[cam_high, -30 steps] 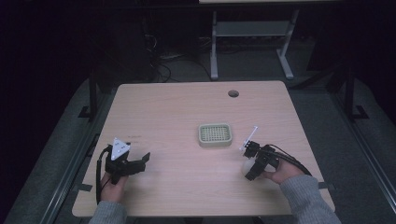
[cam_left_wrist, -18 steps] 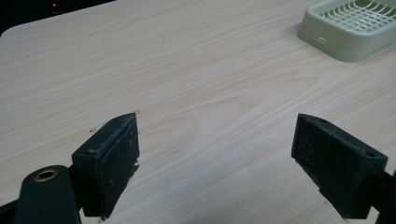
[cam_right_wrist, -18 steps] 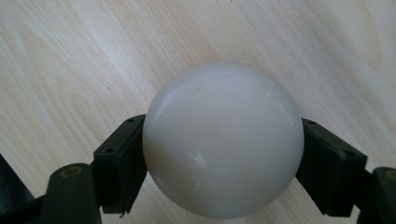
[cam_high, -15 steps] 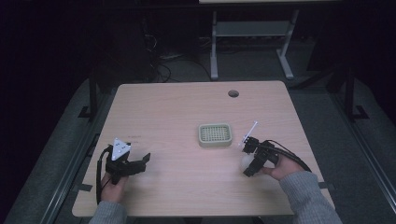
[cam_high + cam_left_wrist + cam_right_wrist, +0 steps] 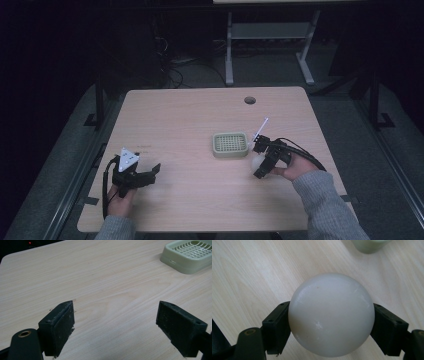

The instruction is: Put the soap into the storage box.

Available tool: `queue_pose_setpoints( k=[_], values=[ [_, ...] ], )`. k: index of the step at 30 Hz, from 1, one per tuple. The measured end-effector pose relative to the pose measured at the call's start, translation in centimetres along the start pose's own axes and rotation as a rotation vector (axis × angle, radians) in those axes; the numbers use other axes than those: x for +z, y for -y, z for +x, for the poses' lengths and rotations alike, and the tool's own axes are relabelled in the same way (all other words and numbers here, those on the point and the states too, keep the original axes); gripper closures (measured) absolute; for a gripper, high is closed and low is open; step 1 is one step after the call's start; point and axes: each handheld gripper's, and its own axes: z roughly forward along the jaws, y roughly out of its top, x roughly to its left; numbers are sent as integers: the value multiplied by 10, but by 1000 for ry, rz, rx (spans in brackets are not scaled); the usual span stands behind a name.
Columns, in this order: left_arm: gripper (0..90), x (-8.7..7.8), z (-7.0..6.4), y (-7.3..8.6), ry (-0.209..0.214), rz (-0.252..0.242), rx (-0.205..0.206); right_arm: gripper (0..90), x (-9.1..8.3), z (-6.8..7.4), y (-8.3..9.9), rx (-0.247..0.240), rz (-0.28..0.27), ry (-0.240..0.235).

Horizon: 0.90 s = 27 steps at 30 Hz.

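Clamping a white ball (image 5: pixel 330 315) between its two black jaws, the right hand-held gripper (image 5: pixel 329 326) holds it just above the table (image 5: pixel 185 125), near the table's right front part. The ball is smooth, matte to slightly glossy, milky white and round, with a few faint scuffs and a small pale nick low on its face in the right gripper view. It fills the gap between the jaws, which press on its left and right sides. No brand, label or writing can be read on it.

In the high view the ball (image 5: pixel 256 162) sits at the tip of the right hand-held gripper (image 5: pixel 260 159), just beside the front right corner of a pale green tray (image 5: pixel 230 145) with a grid floor. A thin white stick (image 5: pixel 260 129) rises from the gripper's top, slanting away from the person. The tray carries a small raised mark on its side wall in the left gripper view (image 5: pixel 172 262), too small to read.

The left hand-held gripper (image 5: pixel 115 327) hovers over bare wood at the table's left front, its jaws wide apart with nothing between them. In the high view it (image 5: pixel 150 172) carries a grey three-cornered plate on top, well apart from the tray.
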Motion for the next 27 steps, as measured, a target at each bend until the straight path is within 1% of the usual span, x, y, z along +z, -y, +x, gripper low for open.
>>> queue_pose_setpoints(
  k=[3, 4, 6, 8, 10, 12, 14, 17, 21, 23, 24, 27],
  values=[
    [149, 0, 0, 0, 0, 0, 0, 233, -2, -1, -4, -1, 1, 5],
    [148, 0, 0, 0, 0, -1, 0, 233, -3, -2, -7, -2, -7, -3],
    [148, 0, -1, 0, 1, 2, -1, 233, -5, -2, -11, -7, -15, -5],
    [148, 0, -1, 0, 0, 2, 3, 233, -6, -2, -12, -8, -15, -11],
    [148, 0, -1, 0, 1, -1, -2, 233, -8, -2, -18, -16, -9, -4],
    [148, 0, -1, 0, -1, 3, 0, 233, -10, -3, -23, -25, -15, 0],
    [148, 0, -1, 0, -1, 3, 0, 233, -12, -5, -27, -23, -18, -11],
    [148, 0, -1, 0, -1, 0, 1, 233, -13, -6, -31, -28, -15, -7],
    [149, 0, -1, 0, 0, 1, 0, 233, -18, -9, -41, -28, -18, -8],
    [148, 0, -1, 0, -1, 2, 0, 233, -18, -10, -42, -31, -19, -6],
    [148, 0, -1, 0, 0, 1, 8, 233, -19, -10, -45, -33, -20, -8],
    [148, 0, -1, 0, -1, 1, 7, 233, -20, -11, -49, -35, -20, -9]
  ],
)
